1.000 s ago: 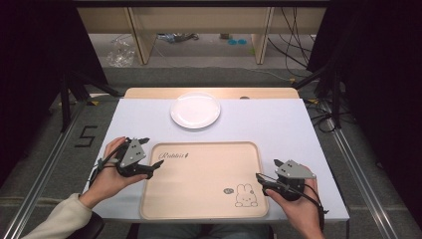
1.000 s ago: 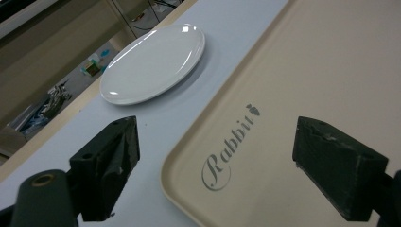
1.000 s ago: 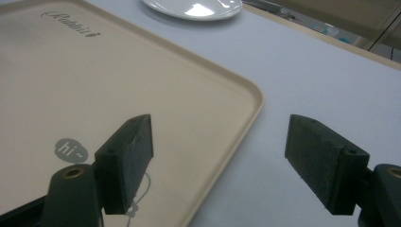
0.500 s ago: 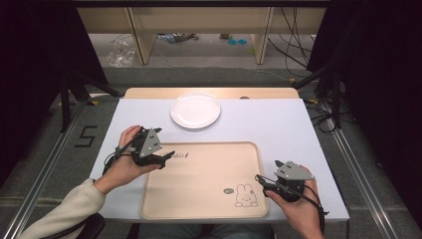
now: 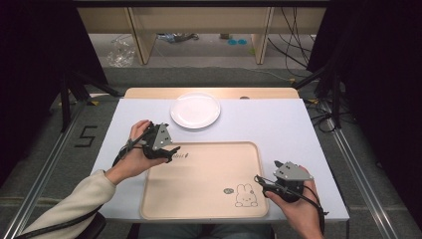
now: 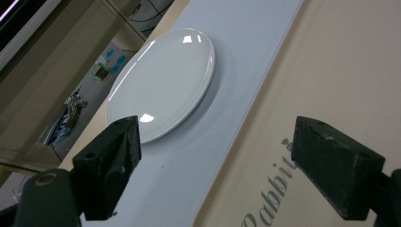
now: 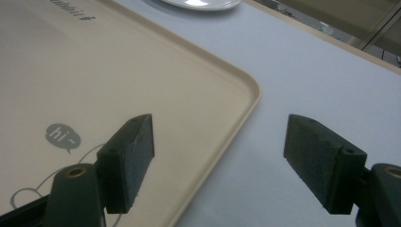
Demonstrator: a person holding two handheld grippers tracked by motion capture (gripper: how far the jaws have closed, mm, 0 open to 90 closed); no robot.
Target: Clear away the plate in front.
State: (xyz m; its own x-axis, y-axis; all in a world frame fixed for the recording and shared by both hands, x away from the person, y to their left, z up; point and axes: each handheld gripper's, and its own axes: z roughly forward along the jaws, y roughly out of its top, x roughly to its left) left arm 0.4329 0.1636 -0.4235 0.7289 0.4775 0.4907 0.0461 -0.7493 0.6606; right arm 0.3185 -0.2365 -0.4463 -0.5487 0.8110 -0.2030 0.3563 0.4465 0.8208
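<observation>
Over the near left corner of the tray, seen from the high camera, the left gripper is held in the person's left hand, its tips above the tray's far left edge by the printed word. Beyond and a little to the right of it sits the white plate on the pale table, near but apart from the tray. The right gripper is low at the tray's near right corner, gripped by the right hand, its tips pointing left toward the rabbit drawing.

From the left gripper view, the left gripper stands wide open and holds nothing. Ahead of its left jaw lies the plate, bare and glossy, resting flat on the table. Under the right jaw runs the tray with part of its printed lettering.

From the right gripper view, the right gripper is likewise spread wide with nothing between its jaws. The tray's rounded corner lies between and ahead of the jaws, the left jaw over the tray beside a small speech bubble, the right jaw over bare table. The plate's rim shows far ahead at the top edge.
</observation>
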